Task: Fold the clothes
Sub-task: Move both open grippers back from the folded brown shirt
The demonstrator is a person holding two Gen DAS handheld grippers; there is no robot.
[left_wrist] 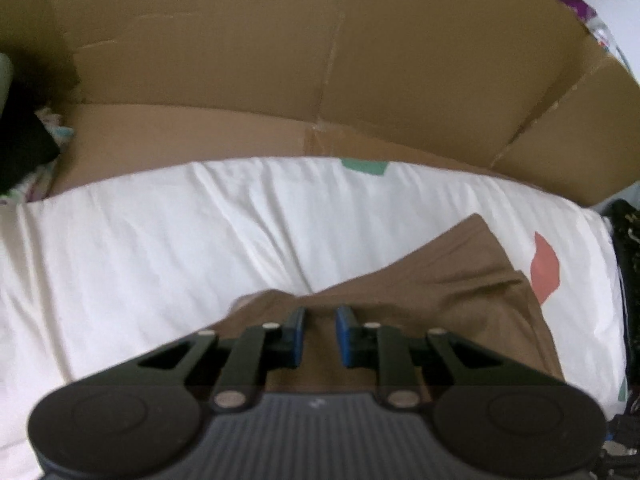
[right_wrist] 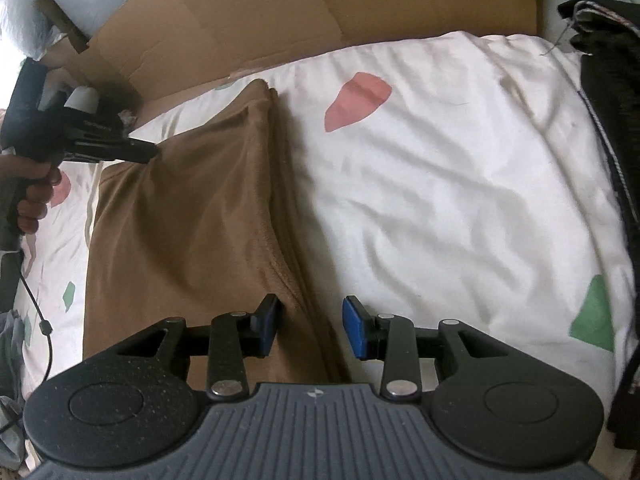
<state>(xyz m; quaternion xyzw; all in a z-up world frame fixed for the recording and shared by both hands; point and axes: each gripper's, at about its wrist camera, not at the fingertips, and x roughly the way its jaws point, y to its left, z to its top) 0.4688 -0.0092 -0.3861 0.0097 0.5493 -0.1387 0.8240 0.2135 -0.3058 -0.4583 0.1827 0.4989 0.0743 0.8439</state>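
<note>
**fig. brown garment mid-fold on the bed: risks, then setting**

the brown garment (right_wrist: 192, 220) lay on the left part of the white bedcover (right_wrist: 440, 160), folded along its length, with its doubled edge facing the bare middle of the bed. the left gripper (right_wrist: 148, 152), held in a person's hand (right_wrist: 34, 200), was nearly closed and pinched the far corner of the cloth, raising it into a small tent. the right gripper (right_wrist: 310, 312) stood about half open astride the near end of the doubled edge. its pads did not appear to press on the cloth, so it held nothing.

the largest risk, as i judged it, was uneven handling. with one corner gripped and the near end free, any lift or carry would probably drag the garment askew and spill the fold. a lesser risk was a partial bite: closing on the top layer alone would peel the layers apart. the smallest was the soft, creased bedcover getting caught in the jaws with the cloth.

the surface was a padded white cover printed with red and green patches. flattened cardboard (left_wrist: 280, 60) stood behind it as a backdrop. dark clothing (right_wrist: 612, 120) was heaped along the right edge, and a thin black cable (right_wrist: 40, 312) hung below the left hand.
</note>
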